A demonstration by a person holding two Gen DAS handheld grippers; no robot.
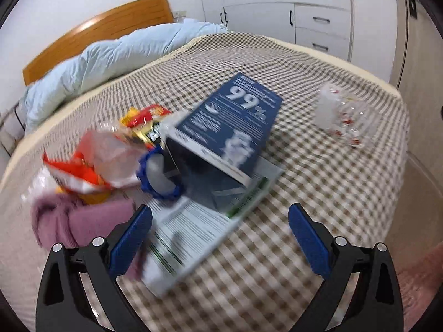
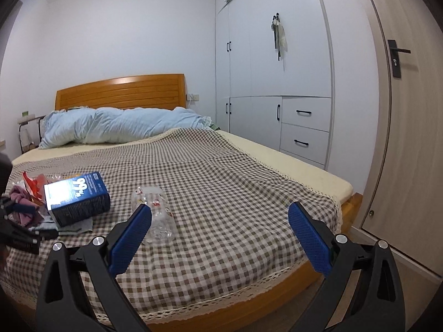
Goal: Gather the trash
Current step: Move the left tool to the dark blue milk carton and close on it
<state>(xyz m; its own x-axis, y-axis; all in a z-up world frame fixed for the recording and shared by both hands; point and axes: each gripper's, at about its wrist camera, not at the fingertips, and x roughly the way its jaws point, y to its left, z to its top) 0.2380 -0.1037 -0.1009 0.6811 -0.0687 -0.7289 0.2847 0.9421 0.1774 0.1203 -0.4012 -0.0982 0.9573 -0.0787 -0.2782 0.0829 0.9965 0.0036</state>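
Checked bedspread [image 2: 221, 171] still carries all the trash, the blue box [image 1: 229, 127], red wrappers [image 1: 83, 166] and clear plastic packet [image 2: 155, 210], while the left hand-held gripper [image 1: 220, 235] and right hand-held gripper [image 2: 220, 235] both gape wide and empty, so collecting seems hardly begun.

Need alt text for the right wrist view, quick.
The open right tool hovers over a checkered bed cover, with a clear plastic wrapper just ahead by its left finger. A blue box and crumpled wrappers lie further left.

On the bed [image 2: 221, 166], a box [image 2: 77, 197] is laid left of a plastic bottle [image 2: 155, 213]; wrappers [image 1: 91, 163] are heaped further left.
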